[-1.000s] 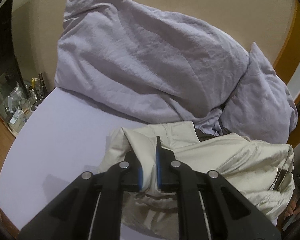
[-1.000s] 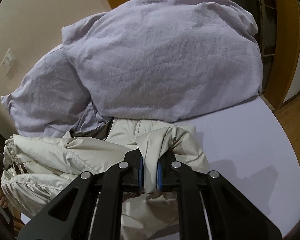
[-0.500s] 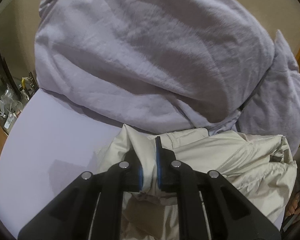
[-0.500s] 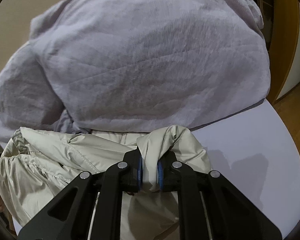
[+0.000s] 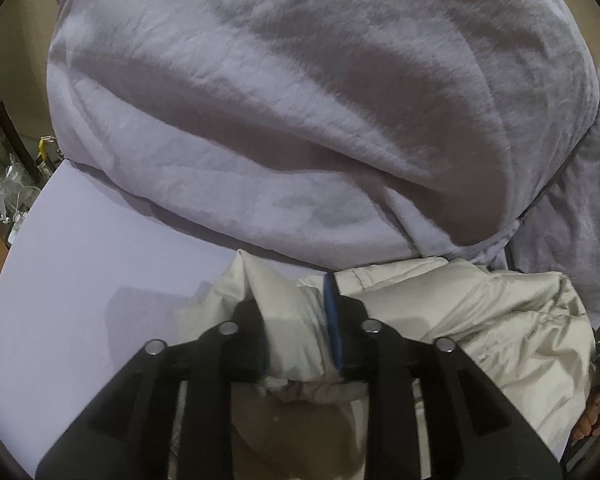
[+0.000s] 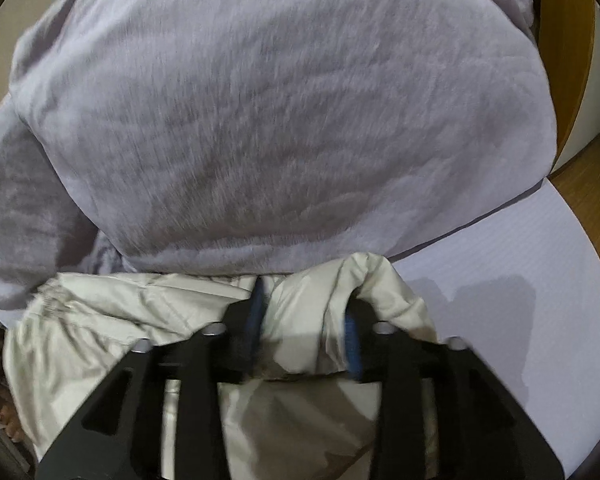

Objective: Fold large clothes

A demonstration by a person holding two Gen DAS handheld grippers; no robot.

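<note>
The left gripper (image 5: 296, 320) and right gripper (image 6: 304, 324) have just been opening, their jaws now apart with folds of the cream jacket (image 5: 460, 312) loose between them. Beyond, the lilac duvet (image 6: 280, 120) looms closer than before over the bed sheet (image 5: 80, 260).

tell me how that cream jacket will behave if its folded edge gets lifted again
The cream jacket will probably droop and lose its fold: it lies in soft creases. Its sheen hints it may slip from the left tongs and right tongs, whose jaws have just been opening around bunched fabric.
</note>
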